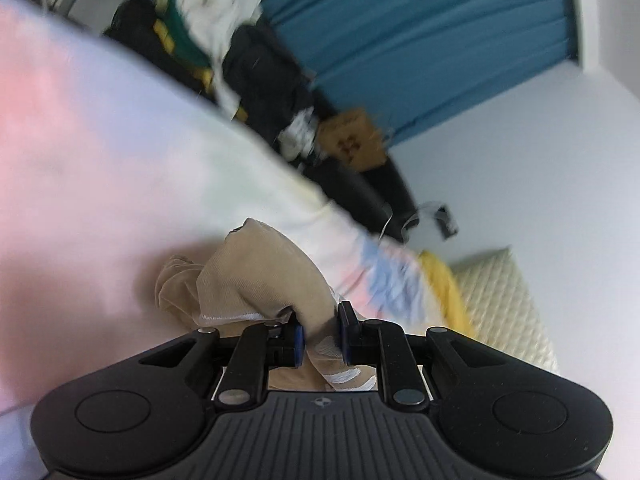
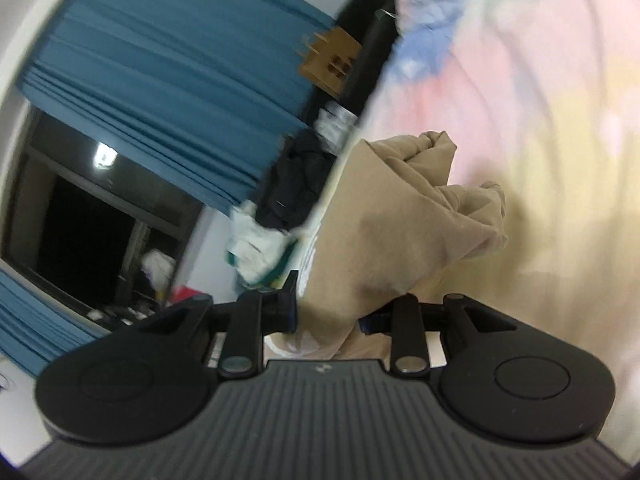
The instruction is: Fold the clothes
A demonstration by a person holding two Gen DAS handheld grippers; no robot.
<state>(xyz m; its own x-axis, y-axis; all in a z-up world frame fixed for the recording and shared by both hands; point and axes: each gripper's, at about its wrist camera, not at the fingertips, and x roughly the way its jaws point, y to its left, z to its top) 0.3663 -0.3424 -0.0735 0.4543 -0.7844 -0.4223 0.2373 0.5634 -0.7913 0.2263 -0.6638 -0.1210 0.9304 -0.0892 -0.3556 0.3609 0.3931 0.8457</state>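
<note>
Both tongs, left (image 1: 320,330) and right (image 2: 328,312), are pinching the tan garment (image 1: 260,276) over the bed (image 1: 100,160); spreading it flat seems next.

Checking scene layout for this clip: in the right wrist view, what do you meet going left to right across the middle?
Dark window → pleated blue curtain → black heap of clothes → bunched tan garment, gripped by the right gripper → pastel pink-and-yellow bedsheet.
</note>
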